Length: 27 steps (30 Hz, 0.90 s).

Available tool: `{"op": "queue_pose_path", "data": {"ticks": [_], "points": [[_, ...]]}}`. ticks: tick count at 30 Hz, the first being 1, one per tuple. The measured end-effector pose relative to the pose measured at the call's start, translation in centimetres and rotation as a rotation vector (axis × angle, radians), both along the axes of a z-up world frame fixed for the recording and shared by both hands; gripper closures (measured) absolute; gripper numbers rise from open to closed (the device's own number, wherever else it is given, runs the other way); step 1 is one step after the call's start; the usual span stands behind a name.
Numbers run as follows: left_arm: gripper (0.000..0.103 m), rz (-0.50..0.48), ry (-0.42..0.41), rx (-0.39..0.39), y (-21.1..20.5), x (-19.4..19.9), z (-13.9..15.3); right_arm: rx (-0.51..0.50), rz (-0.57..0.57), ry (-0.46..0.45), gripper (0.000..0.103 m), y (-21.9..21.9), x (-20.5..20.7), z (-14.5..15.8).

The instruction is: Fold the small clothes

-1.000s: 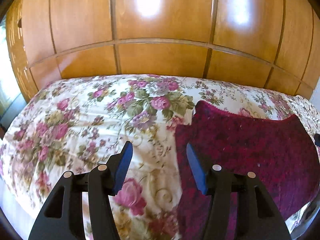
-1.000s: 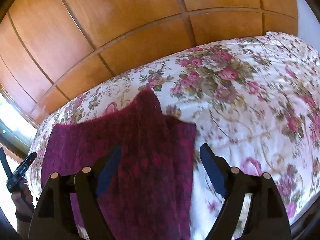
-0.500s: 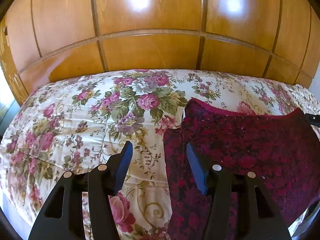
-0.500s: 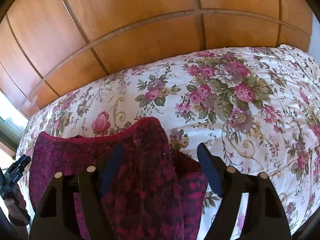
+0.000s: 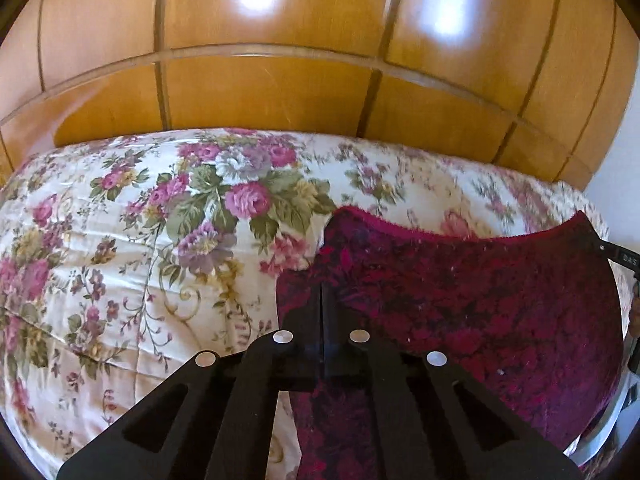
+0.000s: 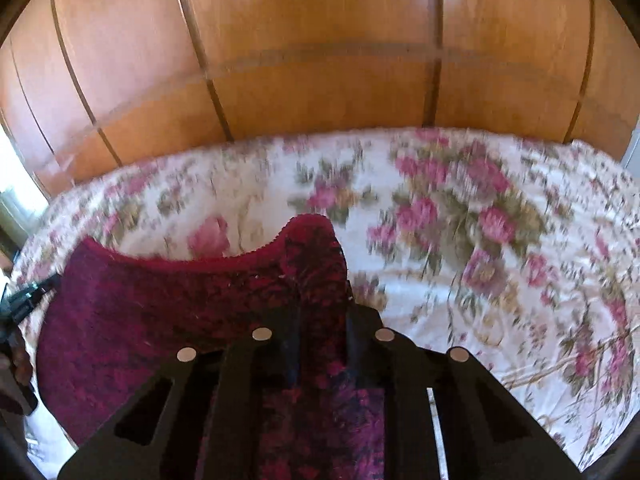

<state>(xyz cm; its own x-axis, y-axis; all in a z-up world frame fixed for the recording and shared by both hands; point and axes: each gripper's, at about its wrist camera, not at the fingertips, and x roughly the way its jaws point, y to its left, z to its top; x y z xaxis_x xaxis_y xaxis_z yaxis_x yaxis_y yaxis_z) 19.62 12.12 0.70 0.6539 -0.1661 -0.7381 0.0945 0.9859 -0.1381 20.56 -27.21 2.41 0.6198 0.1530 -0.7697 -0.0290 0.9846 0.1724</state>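
Garment: dark red fuzzy knit piece, stretched out over the floral bedspread; it fills the lower right of the left wrist view and the lower left and centre of the right wrist view.
Top edge: sags in a curve between two raised corners, one at each claw.
Left gripper: bottom centre of its frame, fingers pretty much pressed together with the garment's left corner pinched between them; the fabric peaks just above the tips and drapes off to the right.
Right gripper: bottom centre of its frame, fingers narrow, a bunched fold of the red knit clamped in between; the corner pokes up right above the tips and the rest spreads to the left.
Other claw in view: a bit of black gripper shows at the far right edge of the left view, and at the far left edge of the right view.
Background: glossy wooden panels across the top of both frames.
Sharpness: right view is kinda smeared, bedspread flowers especially.
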Motion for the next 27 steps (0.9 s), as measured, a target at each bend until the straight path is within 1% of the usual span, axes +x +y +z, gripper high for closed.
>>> {"op": "queue_pose_path", "data": {"ticks": [2,4,7,8,9,10,11,12,13,14,15,16,17,18,19,21,22,23,25,27], "points": [[0.103,0.021,-0.002,-0.006,0.0,0.8,-0.1,0.006,-0.027,-0.006,0.087,-0.3,0.6,-0.1],[0.103,0.032,0.010,0.016,-0.6,1.7,-0.7,-0.015,-0.061,0.026,0.087,-0.6,1.8,-1.8],[0.103,0.044,0.064,0.098,-1.7,3.2,-3.1,-0.036,-0.112,0.129,0.087,-1.0,3.4,-6.2],[0.103,0.053,0.073,0.108,-1.7,3.2,-3.6,-0.031,-0.124,0.151,0.087,-1.2,3.5,-7.4],[0.103,0.053,0.079,0.118,-1.8,3.3,-3.9,-0.016,-0.135,0.162,0.085,-1.5,3.4,-8.5],[0.103,0.054,0.074,0.130,-1.9,3.2,-4.0,-0.005,-0.142,0.154,0.083,-1.7,3.3,-8.8],[0.103,0.072,0.069,0.160,-2.0,3.0,-3.8,0.002,-0.149,0.147,0.082,-1.8,3.2,-8.7],[0.103,0.087,0.080,0.184,-2.0,2.8,-3.9,0.005,-0.153,0.144,0.077,-2.0,3.1,-8.5],[0.103,0.097,0.083,0.187,-1.9,2.7,-3.8,0.005,-0.155,0.143,0.066,-2.1,3.1,-8.4],[0.103,0.124,0.076,0.177,-1.5,2.3,-3.5,0.003,-0.163,0.140,0.059,-2.2,2.9,-8.2],[0.103,0.149,0.070,0.178,-1.2,2.0,-3.2,0.002,-0.173,0.133,0.047,-2.5,2.7,-7.9],[0.103,0.167,0.061,0.173,-0.9,1.5,-2.7,0.005,-0.178,0.121,0.040,-2.6,2.5,-7.5],[0.102,0.182,0.047,0.170,-0.8,1.1,-2.3,0.004,-0.181,0.106,0.037,-2.6,2.3,-7.1],[0.097,0.203,0.027,0.176,-0.7,0.5,-1.8,-0.007,-0.184,0.085,0.033,-2.5,1.9,-6.5],[0.089,0.210,0.011,0.183,-0.6,0.1,-1.5,-0.022,-0.189,0.069,0.032,-2.2,1.6,-6.0],[0.077,0.227,-0.037,0.198,-0.7,-1.3,-0.4,-0.066,-0.196,0.024,0.026,-1.6,0.8,-4.7],[0.073,0.227,-0.054,0.201,-0.8,-1.6,0.0,-0.087,-0.196,0.002,0.025,-1.2,0.4,-4.1],[0.071,0.226,-0.076,0.205,-1.0,-2.2,0.5,-0.106,-0.196,-0.019,0.024,-0.7,0.0,-3.4],[0.057,0.226,-0.109,0.212,-1.4,-2.9,1.3,-0.126,-0.185,-0.061,0.023,0.4,-1.1,-2.0],[0.055,0.214,-0.134,0.203,-1.8,-3.6,1.9,-0.110,-0.155,-0.076,0.021,1.3,-2.0,-1.2]]}}
